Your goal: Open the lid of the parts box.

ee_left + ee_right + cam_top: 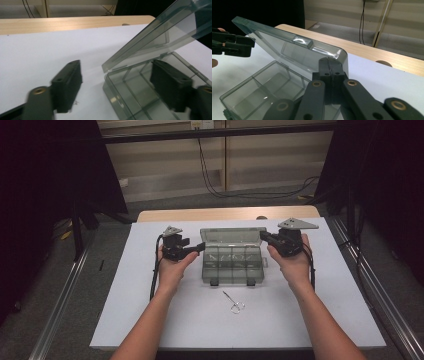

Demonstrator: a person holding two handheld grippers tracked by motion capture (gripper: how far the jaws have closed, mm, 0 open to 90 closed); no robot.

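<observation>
Presently: left gripper (117,85) spread astride box (232,265) corner; right gripper (331,75) pressed together beside lid (294,47). Steady base, ease lid back gently.

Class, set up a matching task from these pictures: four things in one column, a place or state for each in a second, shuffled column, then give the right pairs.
Things:
1. box lid
2. left gripper
3. right gripper
4. small metal tool

Places or states:
A. jaws pressed together at the lid's corner
B. raised at a slant above the compartments
C. lying alone on the white board, nearer the person than the box
D. jaws apart at the box's left end

Pairs: 1-B, 2-D, 3-A, 4-C
</observation>
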